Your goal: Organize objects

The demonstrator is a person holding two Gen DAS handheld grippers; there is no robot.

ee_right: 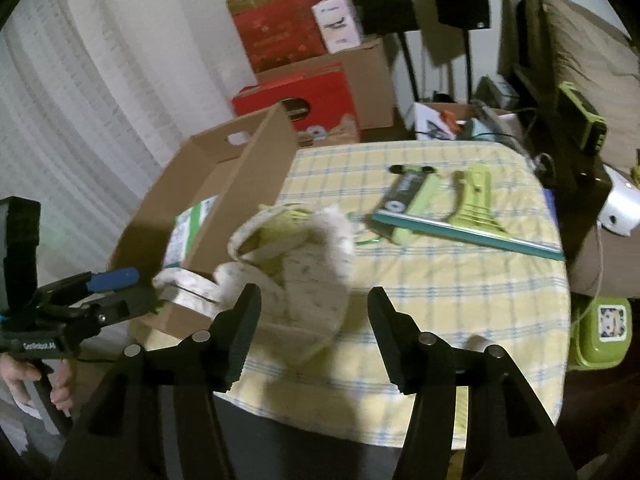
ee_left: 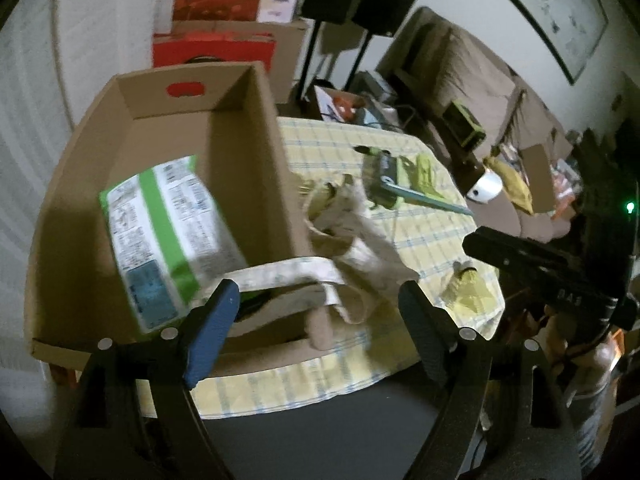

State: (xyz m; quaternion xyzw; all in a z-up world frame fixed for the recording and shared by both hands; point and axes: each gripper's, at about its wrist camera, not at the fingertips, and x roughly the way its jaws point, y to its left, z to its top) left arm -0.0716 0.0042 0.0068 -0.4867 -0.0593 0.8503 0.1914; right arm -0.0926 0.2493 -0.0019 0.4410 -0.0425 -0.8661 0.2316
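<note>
An open cardboard box (ee_left: 248, 128) stands at the left of the table; it also shows in the right wrist view (ee_right: 256, 168). A green and white packet (ee_left: 168, 236) lies inside it (ee_right: 188, 228). A pale cloth bag (ee_left: 352, 248) drapes over the box's near right corner, one strap inside the box; it also shows in the right wrist view (ee_right: 304, 264). My left gripper (ee_left: 320, 300) is open, just in front of the bag's strap. My right gripper (ee_right: 314, 304) is open and empty, close behind the bag. It shows in the left wrist view (ee_left: 540, 268).
A yellow checked tablecloth (ee_right: 460, 300) covers the table. A teal-edged book with green items (ee_right: 440, 204) lies at the far right, also in the left wrist view (ee_left: 404, 184). A small yellow item (ee_left: 468, 284) lies near the table's right edge. Boxes and a sofa stand behind.
</note>
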